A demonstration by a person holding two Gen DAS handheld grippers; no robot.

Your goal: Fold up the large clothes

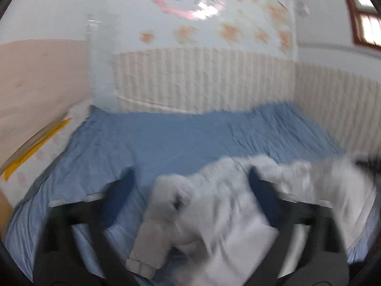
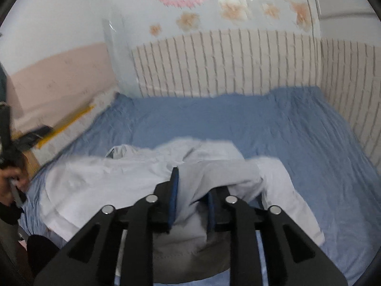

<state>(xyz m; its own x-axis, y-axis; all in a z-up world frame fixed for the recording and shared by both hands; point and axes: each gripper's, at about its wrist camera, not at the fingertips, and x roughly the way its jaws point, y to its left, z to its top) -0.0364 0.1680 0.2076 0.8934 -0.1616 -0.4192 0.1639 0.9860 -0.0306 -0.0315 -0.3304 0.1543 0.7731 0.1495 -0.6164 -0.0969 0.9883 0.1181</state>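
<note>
A large pale grey-white garment (image 2: 95, 186) lies crumpled on the near half of a bed with a blue sheet (image 2: 238, 119). My right gripper (image 2: 192, 182) hangs above it, its blue pads closed on a bunched fold of the grey cloth, which drapes over the right finger. The left wrist view is blurred. There my left gripper (image 1: 190, 186) is spread wide above the same garment (image 1: 226, 214), with the cloth lying between and below its fingers and touching neither pad. A cuffed sleeve end (image 1: 140, 264) sits at the bottom of that view.
A brick-pattern panel (image 2: 238, 62) lines the walls behind and to the right of the bed. A yellow strip (image 2: 69, 124) runs along the bed's left edge. A person's hand (image 2: 12, 178) holds a dark handle at the far left. The far half of the sheet (image 1: 166, 138) shows bare.
</note>
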